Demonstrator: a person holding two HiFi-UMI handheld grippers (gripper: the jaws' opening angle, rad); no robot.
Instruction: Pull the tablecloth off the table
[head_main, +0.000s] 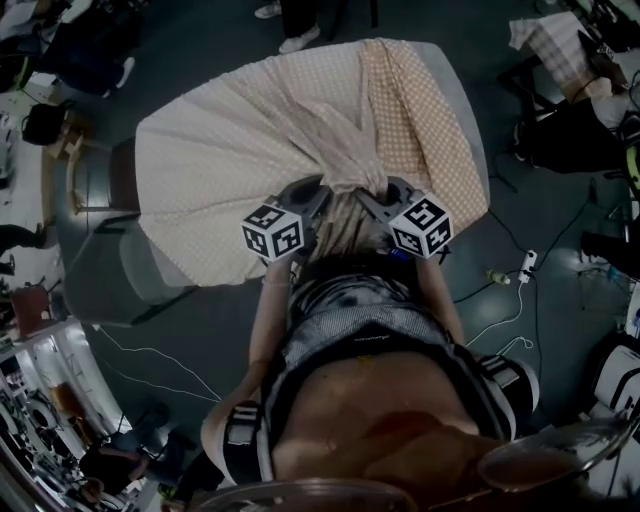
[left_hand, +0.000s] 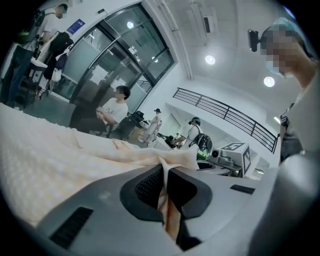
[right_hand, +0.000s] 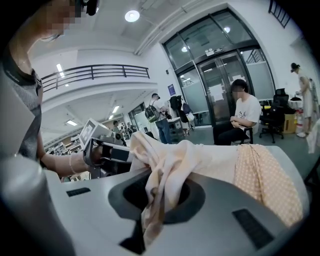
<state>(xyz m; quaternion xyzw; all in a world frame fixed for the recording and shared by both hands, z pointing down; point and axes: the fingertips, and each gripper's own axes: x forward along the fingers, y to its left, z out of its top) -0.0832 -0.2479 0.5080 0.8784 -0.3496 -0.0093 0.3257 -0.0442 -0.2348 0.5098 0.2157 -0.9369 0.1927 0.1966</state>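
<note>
The person wears a mottled grey top (head_main: 352, 300), with black bands (head_main: 245, 438) edged in white lower down. A pale bead bracelet (right_hand: 71, 163) circles the left wrist, and a small black camera (left_hand: 253, 40) sits on the head. The left gripper (head_main: 318, 195) and the right gripper (head_main: 378, 198) are smooth grey shells, each with a white cube (head_main: 272, 232) printed with black square markers. Dark ribbed pads (left_hand: 147, 187) line the jaws, and black slots (left_hand: 71, 227) are set into the shells.

Head view steeply down; gripper views level, close; share tablecloth (head_main: 250, 130).
</note>
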